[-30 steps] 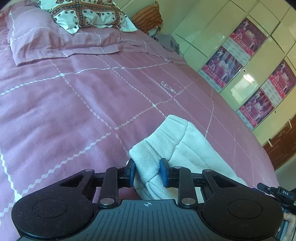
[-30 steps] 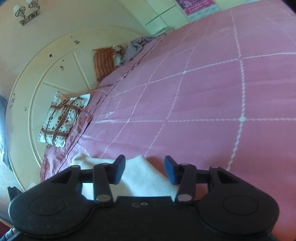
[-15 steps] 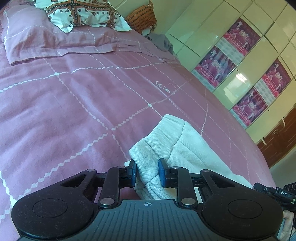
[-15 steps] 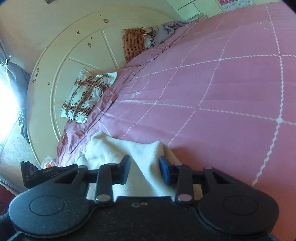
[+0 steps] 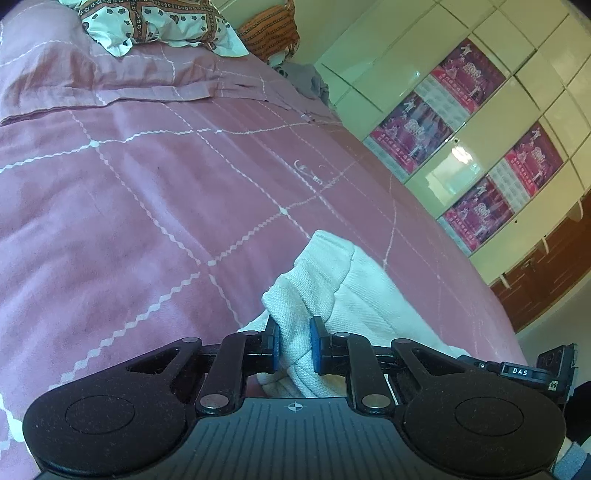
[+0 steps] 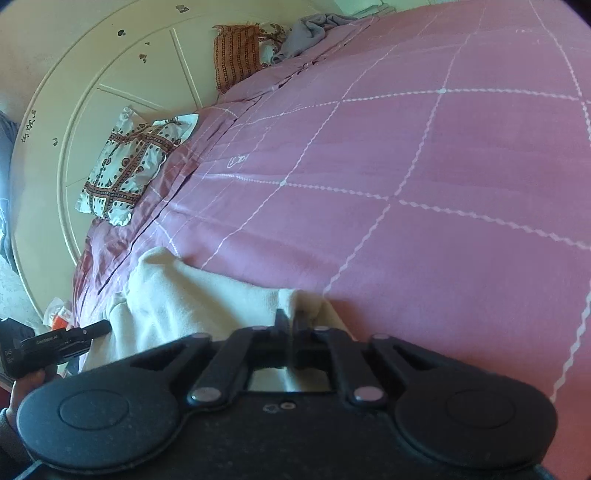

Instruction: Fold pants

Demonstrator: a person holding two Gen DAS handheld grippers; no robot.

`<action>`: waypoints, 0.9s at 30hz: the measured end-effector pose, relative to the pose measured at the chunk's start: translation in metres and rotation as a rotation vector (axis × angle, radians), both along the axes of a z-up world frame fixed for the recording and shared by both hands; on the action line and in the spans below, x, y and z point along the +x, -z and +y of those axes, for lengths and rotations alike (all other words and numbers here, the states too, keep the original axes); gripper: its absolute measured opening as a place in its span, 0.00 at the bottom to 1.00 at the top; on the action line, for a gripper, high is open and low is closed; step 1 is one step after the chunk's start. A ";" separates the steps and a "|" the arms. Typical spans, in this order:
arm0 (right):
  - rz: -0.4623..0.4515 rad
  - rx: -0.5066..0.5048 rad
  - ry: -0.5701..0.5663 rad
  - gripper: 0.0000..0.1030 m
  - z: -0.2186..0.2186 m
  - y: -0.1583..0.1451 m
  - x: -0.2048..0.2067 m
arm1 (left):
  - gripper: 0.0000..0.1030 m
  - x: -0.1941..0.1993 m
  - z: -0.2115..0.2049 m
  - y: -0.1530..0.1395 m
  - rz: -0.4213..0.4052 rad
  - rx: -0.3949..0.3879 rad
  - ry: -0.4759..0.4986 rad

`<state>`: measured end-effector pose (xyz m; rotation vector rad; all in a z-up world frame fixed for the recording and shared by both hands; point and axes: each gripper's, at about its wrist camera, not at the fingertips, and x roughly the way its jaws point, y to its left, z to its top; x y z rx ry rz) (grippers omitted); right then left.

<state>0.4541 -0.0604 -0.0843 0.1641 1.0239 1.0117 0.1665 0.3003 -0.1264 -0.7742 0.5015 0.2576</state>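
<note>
Pink checked bedspread [image 5: 147, 206], cream headboard [image 6: 122, 85], postered wardrobe doors [image 5: 461, 122] behind.

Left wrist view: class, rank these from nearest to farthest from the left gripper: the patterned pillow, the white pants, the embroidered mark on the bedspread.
1. White pants: bunched between the left gripper pads, directly ahead.
2. Embroidered mark: mid-bedspread, ahead and slightly right.
3. Patterned pillow: far end of the bed, upper left.

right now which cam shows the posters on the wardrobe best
The left wrist view: the posters sit on the cream wardrobe doors at upper right. The right wrist view shows none of them, only bed and headboard.
</note>
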 end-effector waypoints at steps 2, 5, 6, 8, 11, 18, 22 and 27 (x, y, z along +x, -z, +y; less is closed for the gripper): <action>-0.067 0.016 0.013 0.02 -0.004 -0.012 -0.004 | 0.14 -0.007 -0.002 -0.007 -0.040 0.025 -0.001; -0.139 0.065 0.102 0.02 -0.016 -0.030 -0.004 | 0.14 -0.011 -0.004 -0.003 -0.024 0.066 0.005; -0.161 0.058 0.127 0.01 -0.019 -0.030 -0.003 | 0.14 -0.010 0.000 0.005 0.001 0.049 0.006; -0.107 -0.013 0.161 0.01 -0.015 -0.009 0.008 | 0.14 -0.009 0.008 0.015 -0.003 -0.018 -0.004; -0.118 -0.084 0.153 0.06 -0.005 0.010 0.002 | 0.22 -0.006 0.005 0.006 0.032 0.030 0.032; -0.201 0.015 0.314 0.17 -0.071 -0.031 -0.028 | 0.47 -0.037 -0.002 -0.035 0.004 0.156 0.009; -0.204 0.015 0.337 0.17 -0.105 -0.040 -0.057 | 0.47 0.000 -0.043 -0.056 -0.024 0.280 0.184; -0.155 -0.057 0.326 0.15 -0.099 -0.015 -0.075 | 0.46 0.052 -0.083 -0.022 0.186 0.262 0.339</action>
